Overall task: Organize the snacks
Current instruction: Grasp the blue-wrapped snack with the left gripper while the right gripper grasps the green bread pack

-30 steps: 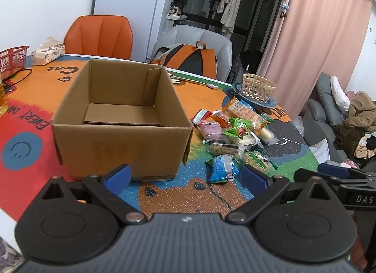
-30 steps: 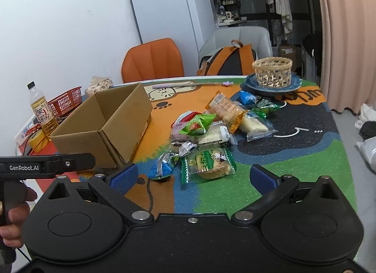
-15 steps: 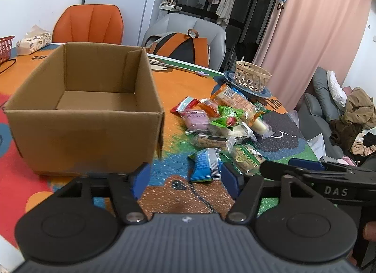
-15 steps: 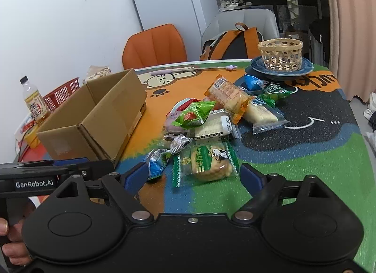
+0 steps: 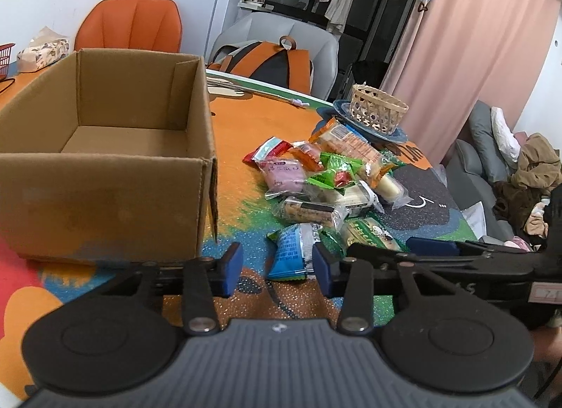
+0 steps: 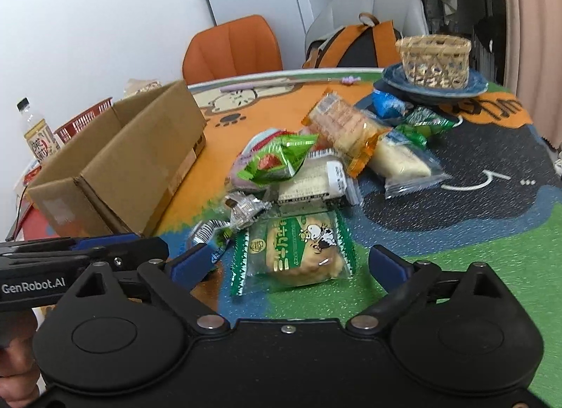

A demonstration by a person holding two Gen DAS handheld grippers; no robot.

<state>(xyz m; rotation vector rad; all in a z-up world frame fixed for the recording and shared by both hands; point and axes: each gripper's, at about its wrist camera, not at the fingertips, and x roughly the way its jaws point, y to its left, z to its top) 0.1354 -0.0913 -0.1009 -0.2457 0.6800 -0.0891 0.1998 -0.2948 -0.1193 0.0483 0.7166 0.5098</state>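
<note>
An open cardboard box (image 5: 105, 197) stands empty on the left of the colourful table mat (image 5: 253, 134). A pile of wrapped snacks (image 5: 326, 179) lies to its right. My left gripper (image 5: 276, 267) is low over the mat, its jaws closing around a blue packet (image 5: 289, 253). The right pad is at the packet's edge and the left pad stands clear of it. My right gripper (image 6: 288, 262) hangs over a green cookie packet (image 6: 298, 250); its jaws are opening wide on either side and do not touch the packet. The box (image 6: 123, 169) is to its left.
A wicker basket (image 6: 433, 53) on a blue plate sits at the table's far right. An orange chair (image 5: 130, 25) and a grey chair with a backpack (image 5: 270, 60) stand behind. A bottle (image 6: 38, 134), a red basket (image 6: 84, 122) and a tissue pack (image 5: 42, 51) lie beyond the box.
Both grippers came forward and down toward the snack pile. The left jaws narrowed around the blue packet. The right jaws narrowed, then widened over the green cookie packet.
</note>
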